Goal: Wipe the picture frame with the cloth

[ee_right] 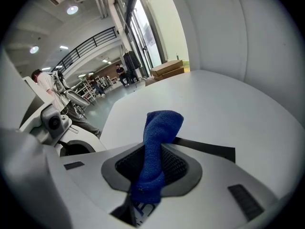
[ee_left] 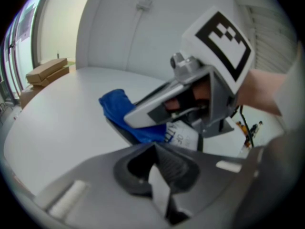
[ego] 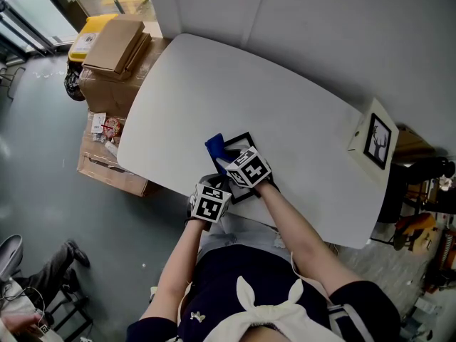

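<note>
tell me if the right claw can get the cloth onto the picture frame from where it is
Probably yes. The right claw is shut on the blue cloth and sits right over the black picture frame, which lies flat on the white table. Nothing shows between cloth and frame.

on the white table (ego: 285, 98), a blue cloth (ego: 214, 148) overlaps the black picture frame (ego: 239, 140).

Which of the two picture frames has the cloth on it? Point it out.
The black frame lying flat at the near edge of the table, with the blue cloth on it. The other frame sits at the right end.
</note>
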Available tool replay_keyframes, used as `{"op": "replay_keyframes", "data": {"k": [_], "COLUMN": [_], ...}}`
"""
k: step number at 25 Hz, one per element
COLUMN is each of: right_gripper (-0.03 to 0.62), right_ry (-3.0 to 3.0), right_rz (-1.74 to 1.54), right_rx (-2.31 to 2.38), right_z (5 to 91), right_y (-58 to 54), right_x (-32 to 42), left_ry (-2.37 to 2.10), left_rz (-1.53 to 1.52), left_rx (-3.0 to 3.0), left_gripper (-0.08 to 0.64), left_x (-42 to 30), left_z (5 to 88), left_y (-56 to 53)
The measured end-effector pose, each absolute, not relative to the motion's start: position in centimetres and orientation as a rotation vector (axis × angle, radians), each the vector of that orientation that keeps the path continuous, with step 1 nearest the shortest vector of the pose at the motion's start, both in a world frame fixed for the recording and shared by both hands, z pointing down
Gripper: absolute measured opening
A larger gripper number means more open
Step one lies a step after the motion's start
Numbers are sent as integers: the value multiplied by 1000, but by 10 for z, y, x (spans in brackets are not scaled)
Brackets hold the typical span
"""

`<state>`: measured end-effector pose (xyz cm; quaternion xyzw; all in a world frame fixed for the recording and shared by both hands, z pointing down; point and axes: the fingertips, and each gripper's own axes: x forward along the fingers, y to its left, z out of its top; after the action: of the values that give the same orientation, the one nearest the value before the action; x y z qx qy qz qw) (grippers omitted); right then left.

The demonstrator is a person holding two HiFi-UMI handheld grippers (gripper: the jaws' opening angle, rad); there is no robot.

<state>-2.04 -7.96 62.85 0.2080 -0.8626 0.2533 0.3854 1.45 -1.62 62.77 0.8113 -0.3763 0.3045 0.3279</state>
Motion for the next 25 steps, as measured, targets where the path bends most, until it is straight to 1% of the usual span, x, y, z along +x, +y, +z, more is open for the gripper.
{"op": "replay_keyframes", "data": {"k": [19,25], "right_gripper": [83,83], "right_ry": [-2208,-2216], "right_rz": [717,692], "right_rx": [493,492], "right_z": [628,629], "right_y": [-57,-55], "right_x": [-9,-8], "left_ry": [-1006,-1015], "left_rz": [794,794], "left_rx": [2137,2118], "left_gripper": [3,3], "left_x": [15,14], "left_z": [628,629], "left_y": [-18,-16]}}
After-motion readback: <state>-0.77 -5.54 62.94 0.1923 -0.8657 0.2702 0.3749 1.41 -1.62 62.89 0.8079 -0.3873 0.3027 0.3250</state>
